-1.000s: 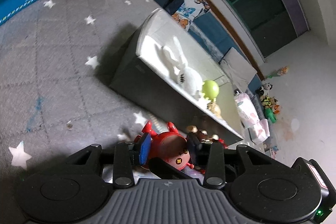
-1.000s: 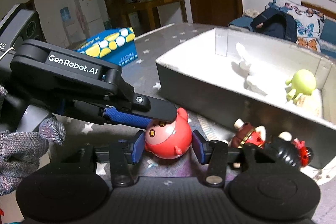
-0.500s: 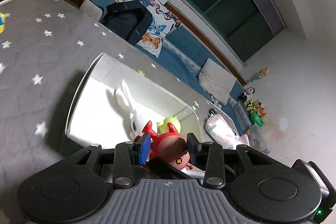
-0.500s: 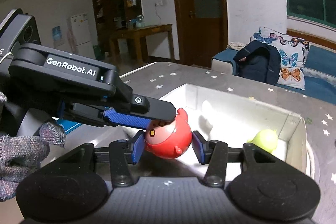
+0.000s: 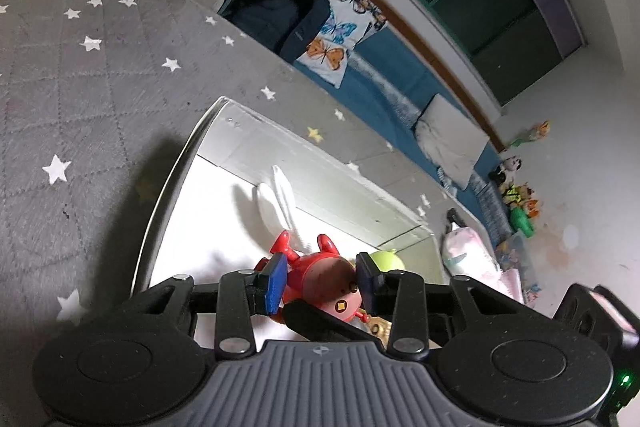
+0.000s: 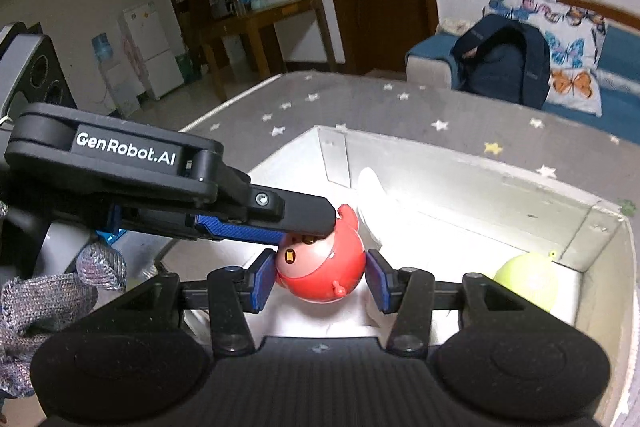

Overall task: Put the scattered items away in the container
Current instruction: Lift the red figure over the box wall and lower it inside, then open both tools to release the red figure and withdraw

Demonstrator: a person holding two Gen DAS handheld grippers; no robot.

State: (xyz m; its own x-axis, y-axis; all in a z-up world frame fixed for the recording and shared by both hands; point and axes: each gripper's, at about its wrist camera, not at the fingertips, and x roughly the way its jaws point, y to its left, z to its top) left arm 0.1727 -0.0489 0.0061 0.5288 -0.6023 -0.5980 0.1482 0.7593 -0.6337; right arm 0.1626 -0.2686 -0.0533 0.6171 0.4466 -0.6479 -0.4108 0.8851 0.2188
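A glossy red plastic toy (image 6: 320,267) is seen. The box (image 6: 460,163) appears as smooth, matt white card. The table cover (image 5: 80,87) is rough grey quilted cloth. A knitted glove (image 6: 44,303) and matt black plastic gripper bodies are shown.

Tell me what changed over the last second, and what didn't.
Both grippers, left and right, carried the red toy from the starred cloth beside the white box to above its interior. Unchanged: both clamp the toy; the white rabbit and green toy lie inside.
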